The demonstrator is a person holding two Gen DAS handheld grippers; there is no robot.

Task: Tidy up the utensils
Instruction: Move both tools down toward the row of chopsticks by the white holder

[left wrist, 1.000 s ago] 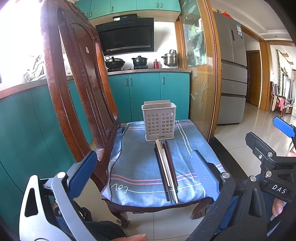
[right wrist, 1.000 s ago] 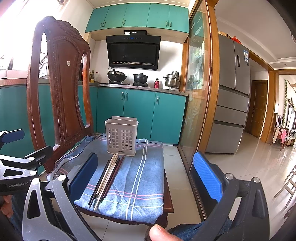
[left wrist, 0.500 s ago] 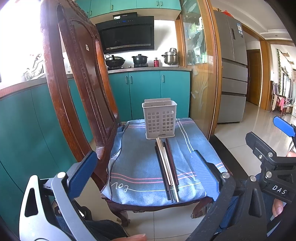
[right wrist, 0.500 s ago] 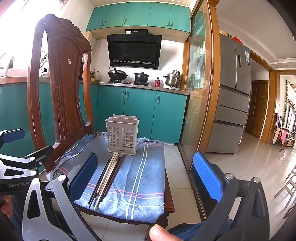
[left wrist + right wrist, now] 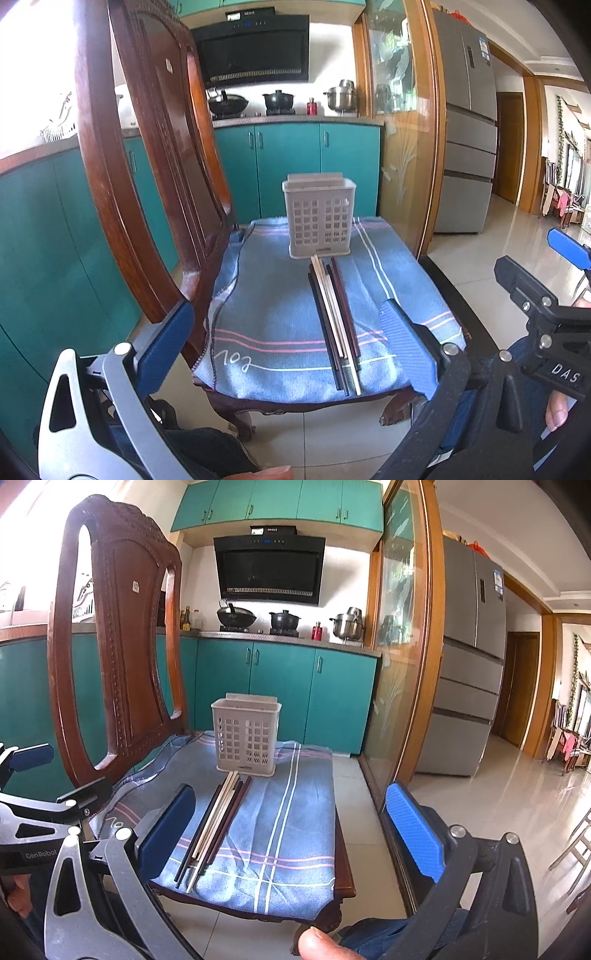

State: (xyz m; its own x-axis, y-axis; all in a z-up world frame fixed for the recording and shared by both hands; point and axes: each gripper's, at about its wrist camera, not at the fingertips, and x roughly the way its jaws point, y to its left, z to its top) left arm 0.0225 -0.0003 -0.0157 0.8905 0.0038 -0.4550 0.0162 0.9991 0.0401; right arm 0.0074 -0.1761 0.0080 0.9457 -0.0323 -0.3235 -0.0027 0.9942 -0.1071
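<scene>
Both wrist views face the chair (image 5: 155, 184) seat from near its front edge — left view closer.

Teal cabinets (image 5: 284, 698), a black hood (image 5: 269, 570), a steel fridge (image 5: 469, 657) and pale floor tiles (image 5: 517, 794) are seen, sunlit.

I see a pale grey utensil basket (image 5: 245, 734) with a grid of square holes. In front of it lie chopsticks (image 5: 216, 819) in mixed colours: black, cream and dark reddish brown. The cloth (image 5: 288, 812) under them is blue with white and pink stripes. The chair (image 5: 118, 635) is dark red-brown carved wood. The kitchen cabinets (image 5: 284, 686) are teal. My right hand-held gripper (image 5: 291, 823) has blue pads on black and silver arms.
</scene>
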